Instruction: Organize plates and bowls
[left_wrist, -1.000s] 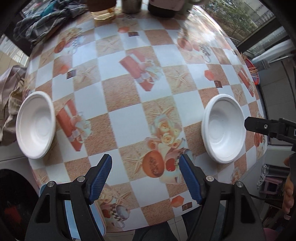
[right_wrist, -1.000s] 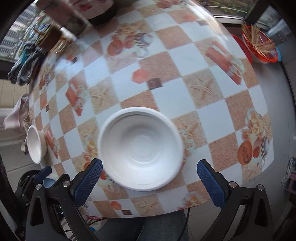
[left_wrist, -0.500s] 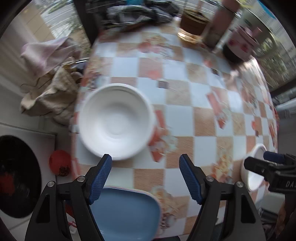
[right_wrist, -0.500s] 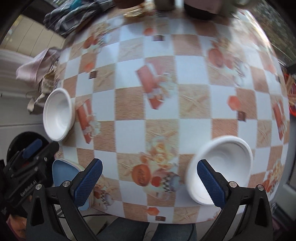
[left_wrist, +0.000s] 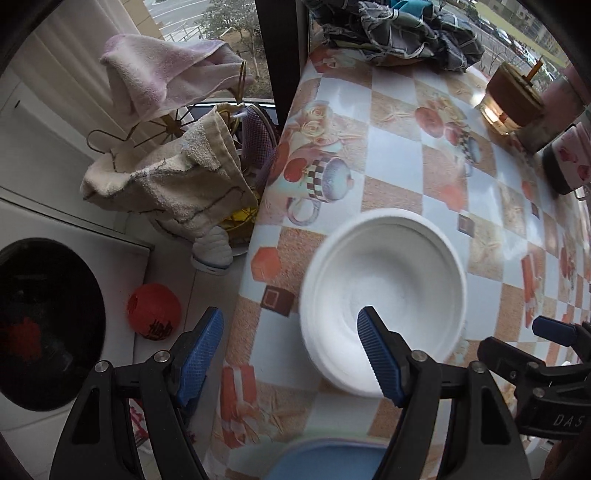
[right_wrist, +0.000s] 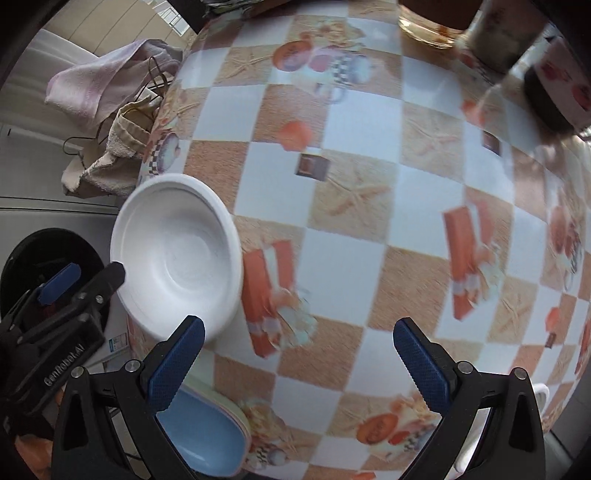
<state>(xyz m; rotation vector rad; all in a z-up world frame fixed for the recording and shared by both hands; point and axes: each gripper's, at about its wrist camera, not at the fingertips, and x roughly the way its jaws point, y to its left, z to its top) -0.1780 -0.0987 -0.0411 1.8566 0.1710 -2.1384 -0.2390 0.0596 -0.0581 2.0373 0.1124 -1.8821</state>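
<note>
Desk (left_wrist: 399, 155), checkered cloth, lies under both tongs. White bowl (left_wrist: 384, 295) sits near its left edge; the right finger of the left tongs (left_wrist: 291, 350) overlaps the bowl's near rim, the left finger hangs beyond the desk edge. Contact with the bowl cannot be told; blurred. Blue plate (right_wrist: 207, 435) lies below the left finger of the right tongs (right_wrist: 295, 358). Both tongs stand apart, nothing between.

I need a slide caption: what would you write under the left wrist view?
Open left gripper above a white bowl near the edge of the checkered table.
</note>
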